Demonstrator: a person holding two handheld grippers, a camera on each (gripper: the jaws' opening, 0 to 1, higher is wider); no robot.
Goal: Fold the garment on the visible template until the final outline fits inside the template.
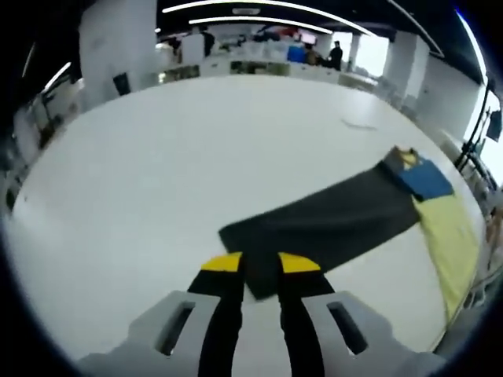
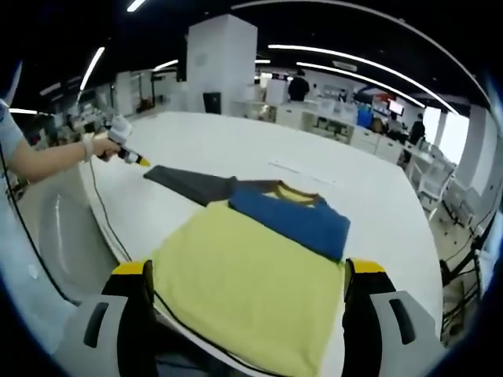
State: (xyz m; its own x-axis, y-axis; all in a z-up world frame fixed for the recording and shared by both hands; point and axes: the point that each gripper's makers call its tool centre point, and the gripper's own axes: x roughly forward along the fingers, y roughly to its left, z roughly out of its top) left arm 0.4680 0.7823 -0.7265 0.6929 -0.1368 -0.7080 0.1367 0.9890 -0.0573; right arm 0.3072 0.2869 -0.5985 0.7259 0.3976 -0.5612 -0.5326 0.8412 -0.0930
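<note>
Right gripper view showed me the garment, a yellow shirt with a blue upper panel and a dark grey sleeve, lying flat at the near edge of the white table. My right gripper hung released, jaws spread wide either side of the yellow body. At the sleeve's far end, my left gripper sat in a hand. In the left gripper view, that gripper was clenched on the sleeve's cuff.

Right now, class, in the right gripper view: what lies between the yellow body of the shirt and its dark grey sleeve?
The blue chest panel lies between the yellow body and the grey sleeve, as the right gripper view shows.
</note>
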